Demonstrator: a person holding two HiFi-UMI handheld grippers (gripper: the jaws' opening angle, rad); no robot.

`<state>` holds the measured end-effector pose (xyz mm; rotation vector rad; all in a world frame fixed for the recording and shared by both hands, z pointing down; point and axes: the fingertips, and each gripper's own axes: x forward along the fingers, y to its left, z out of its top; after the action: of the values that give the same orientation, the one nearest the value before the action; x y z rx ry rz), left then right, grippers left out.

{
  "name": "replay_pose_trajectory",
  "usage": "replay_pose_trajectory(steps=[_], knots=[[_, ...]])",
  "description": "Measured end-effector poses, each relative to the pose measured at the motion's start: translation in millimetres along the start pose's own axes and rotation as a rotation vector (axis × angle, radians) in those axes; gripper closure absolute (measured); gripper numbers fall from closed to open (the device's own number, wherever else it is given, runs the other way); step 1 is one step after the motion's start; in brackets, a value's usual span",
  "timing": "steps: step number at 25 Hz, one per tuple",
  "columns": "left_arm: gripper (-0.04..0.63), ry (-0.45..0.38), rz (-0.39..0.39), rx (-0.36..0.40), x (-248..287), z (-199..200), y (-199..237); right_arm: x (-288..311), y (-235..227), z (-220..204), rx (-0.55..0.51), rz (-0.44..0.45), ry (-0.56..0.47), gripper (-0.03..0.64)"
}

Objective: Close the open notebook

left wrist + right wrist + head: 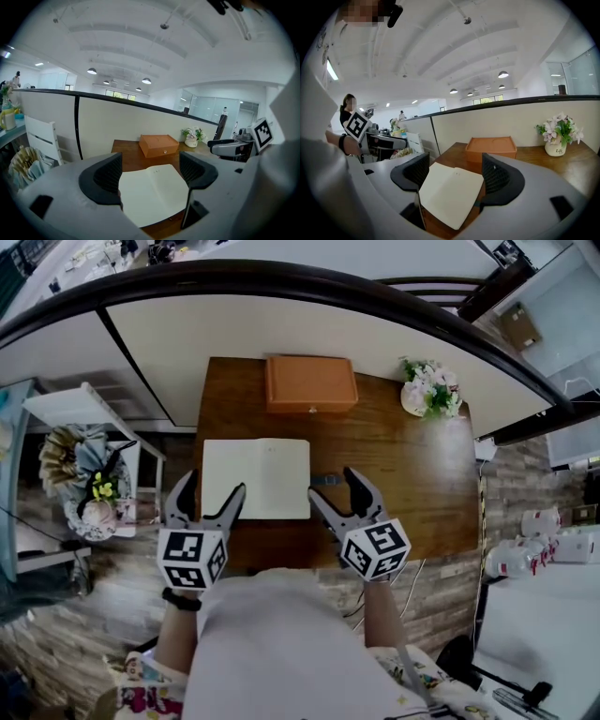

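The notebook (255,478) lies open and flat on the wooden table (412,484), with blank white pages facing up. A small dark strap (324,480) sticks out at its right edge. My left gripper (214,486) hovers over the notebook's near left corner, open and holding nothing. Just off the near right corner, my right gripper (334,486) is also open and empty. In the left gripper view the notebook (152,190) shows between the spread jaws of the left gripper (151,171). The right gripper view frames the notebook (450,192) the same way for the right gripper (454,173).
An orange box (310,383) stands at the table's back edge, and a white pot of flowers (429,388) at the back right. A cream partition (281,320) rises behind the table. To the left stand a white rack (89,413) and a bouquet.
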<state>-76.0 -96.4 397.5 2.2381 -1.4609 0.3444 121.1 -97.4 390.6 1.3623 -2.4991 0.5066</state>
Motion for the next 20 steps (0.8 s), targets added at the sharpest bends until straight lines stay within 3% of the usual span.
replay_pose_trajectory(steps=[20], knots=[[0.242,0.177,-0.082,-0.182,13.1,-85.2,9.3,31.7,12.3,-75.4,0.033,-0.022,0.177,0.308]])
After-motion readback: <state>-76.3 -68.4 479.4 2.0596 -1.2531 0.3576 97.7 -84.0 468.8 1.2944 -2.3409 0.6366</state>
